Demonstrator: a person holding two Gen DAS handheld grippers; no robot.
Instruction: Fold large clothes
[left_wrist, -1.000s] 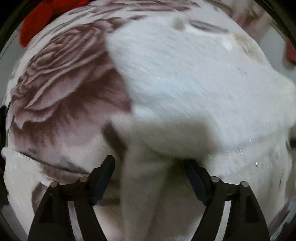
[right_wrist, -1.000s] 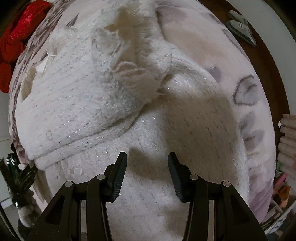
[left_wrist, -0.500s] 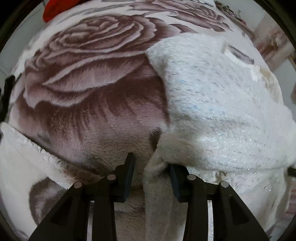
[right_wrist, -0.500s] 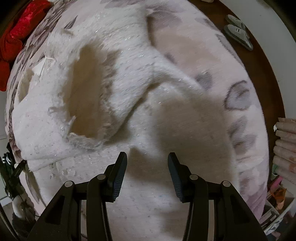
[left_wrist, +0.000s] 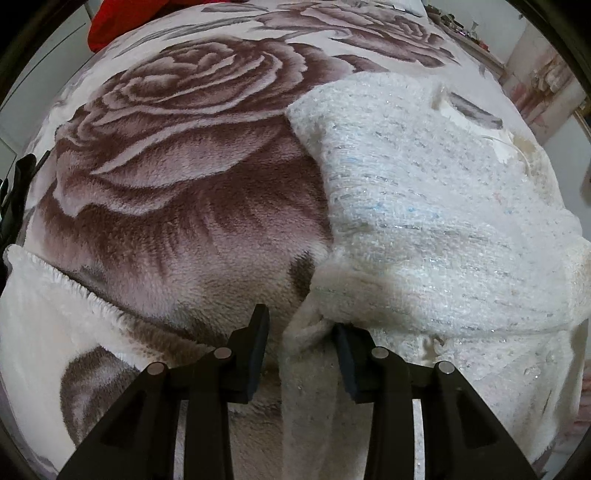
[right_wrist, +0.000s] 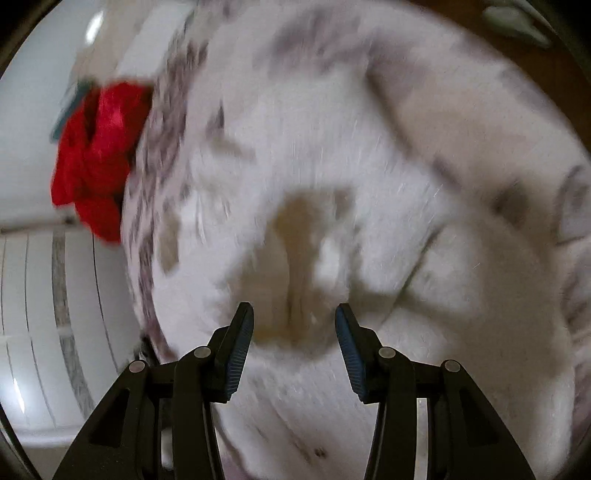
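Observation:
A white fuzzy knit garment (left_wrist: 424, 206) with silver threads lies folded on the right half of a rose-print blanket (left_wrist: 177, 177). A sleeve-like strip of it (left_wrist: 314, 387) runs down between the fingers of my left gripper (left_wrist: 301, 339), whose jaws stand apart around it without pinching. In the blurred right wrist view, the same white garment (right_wrist: 332, 155) fills the middle. My right gripper (right_wrist: 294, 332) is open and empty above it.
A red cloth (left_wrist: 110, 18) lies at the far left edge of the bed; it also shows in the right wrist view (right_wrist: 96, 162). A white fleece edge (left_wrist: 44, 295) lies at the left. A white slatted wall or radiator (right_wrist: 44, 314) is left of the bed.
My left gripper's jaws narrowed around the sleeve strip and the view pulled back from the garment. My right gripper swung fast to the left, blurring its view; the lifted flap has dropped.

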